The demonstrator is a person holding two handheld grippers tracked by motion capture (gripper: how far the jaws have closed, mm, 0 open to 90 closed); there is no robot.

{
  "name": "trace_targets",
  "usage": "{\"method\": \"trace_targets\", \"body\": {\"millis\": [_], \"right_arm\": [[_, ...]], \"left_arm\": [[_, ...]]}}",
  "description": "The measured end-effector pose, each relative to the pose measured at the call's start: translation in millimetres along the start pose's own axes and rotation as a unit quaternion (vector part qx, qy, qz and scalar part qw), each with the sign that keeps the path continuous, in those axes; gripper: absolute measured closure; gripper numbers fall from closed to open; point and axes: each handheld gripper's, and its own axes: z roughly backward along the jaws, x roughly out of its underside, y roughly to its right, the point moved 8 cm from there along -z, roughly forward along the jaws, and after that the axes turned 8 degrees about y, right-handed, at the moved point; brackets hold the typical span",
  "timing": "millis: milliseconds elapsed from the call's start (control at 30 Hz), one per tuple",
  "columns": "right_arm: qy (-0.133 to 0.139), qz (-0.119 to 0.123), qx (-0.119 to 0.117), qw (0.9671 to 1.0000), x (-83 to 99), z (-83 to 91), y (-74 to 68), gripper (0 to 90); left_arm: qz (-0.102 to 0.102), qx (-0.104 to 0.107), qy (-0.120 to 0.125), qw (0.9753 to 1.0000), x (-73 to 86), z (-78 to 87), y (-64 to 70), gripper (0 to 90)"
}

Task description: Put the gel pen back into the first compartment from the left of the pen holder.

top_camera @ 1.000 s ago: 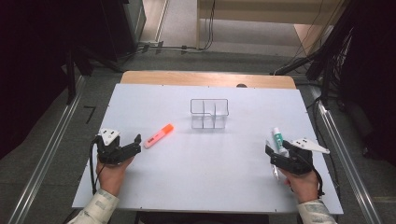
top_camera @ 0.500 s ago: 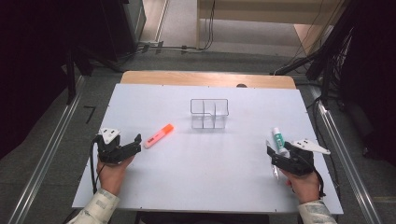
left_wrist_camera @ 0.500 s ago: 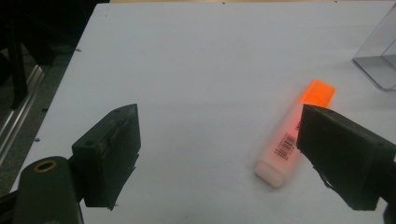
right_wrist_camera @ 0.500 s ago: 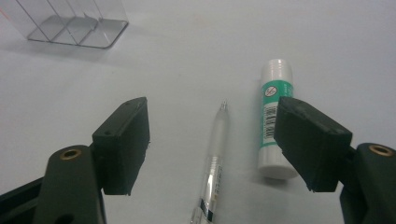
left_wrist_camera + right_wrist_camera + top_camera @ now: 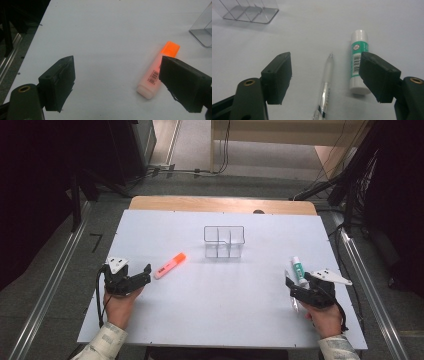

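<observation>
We find the left gripper (image 5: 142, 276) resting on the white table (image 5: 200, 320) w/ jaws wide apart, clamping nothing; the orange highlighter (image 5: 159, 70) lies just ahead, its body partly behind the right-hand jaw in the left gripper view, contact not confirmed. Right gripper (image 5: 325, 77) likewise spread wide, empty. A clear pen (image 5: 325, 85) lies between its jaws, untouched; a glue stick (image 5: 358, 67) sits just beside. Clear divided organiser (image 5: 224, 241) stands mid-table, well apart from both.
</observation>
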Motion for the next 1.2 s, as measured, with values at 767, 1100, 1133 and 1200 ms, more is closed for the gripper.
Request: {"method": "trace_targets", "body": {"millis": [767,1100,1133,1200], "right_arm": [[-0.031,0.028,-0.004,0.9991,9.5,-23.0,-3.5,48.0],[-0.049,0.021,-0.004,0.9985,14.0,-30.5,-1.2,55.7],[-0.049,0.021,-0.003,0.9986,13.9,-31.4,-0.3,55.9],[-0.052,0.020,0.001,0.9985,14.2,-33.4,1.6,57.3]], "left_arm": [[0.000,-0.004,-0.002,1.0000,0.4,-0.6,0.2,14.1],[-0.002,-0.005,-0.006,1.0000,1.1,-1.4,0.1,14.2],[-0.001,-0.006,-0.006,1.0000,1.2,-1.5,0.1,14.2],[-0.002,-0.006,-0.008,0.9999,1.6,-1.5,-0.1,14.2]]}}
